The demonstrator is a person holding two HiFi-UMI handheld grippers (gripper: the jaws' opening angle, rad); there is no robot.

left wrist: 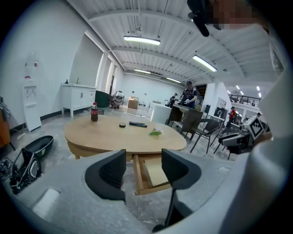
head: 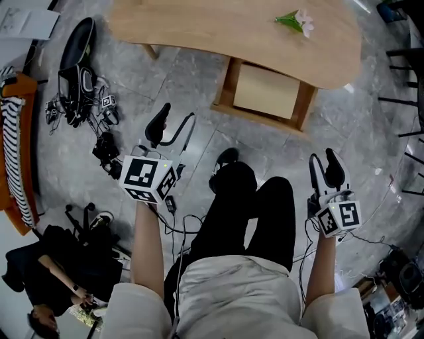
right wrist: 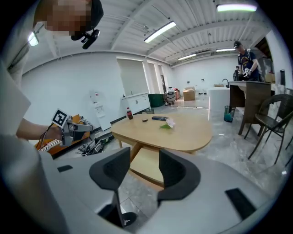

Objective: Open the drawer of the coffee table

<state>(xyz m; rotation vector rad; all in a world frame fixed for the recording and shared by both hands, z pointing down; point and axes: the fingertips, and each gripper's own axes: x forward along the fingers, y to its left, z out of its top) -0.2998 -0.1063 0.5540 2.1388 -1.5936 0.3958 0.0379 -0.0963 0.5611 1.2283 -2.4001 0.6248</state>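
Head view puts the coffee table point(head: 232, 33) at the top of the picture. Its drawer point(head: 265, 93) already stands pulled out from under the worktop point(head: 165, 26), toward the person. The left gripper point(head: 173, 126) and the right gripper point(head: 324, 169) both hang above the floor point(head: 185, 79), well apart from the drawer. Each has its jaws released with nothing between them, and each gripper's own view shows the drawer through the gap.

I judge the opening largely done, so what matters now is a clean retreat. Both pairs of jaws should stay slack and clear of the drawer front, so nothing nudges it back in. If more travel is wanted, come in low and level with the front panel and take its top edge with one gripper. Then pull straight along the runners, never sideways, or it may bind.

Much is hidden. The table's far edge is cut off in the head view. The rear of the drawer lies under the worktop, so I cannot tell whether it has reached full travel. No handle can be made out. The sprig of flowers point(head: 296, 20) and the bottle point(left wrist: 94, 112) stand on top, too small to read.
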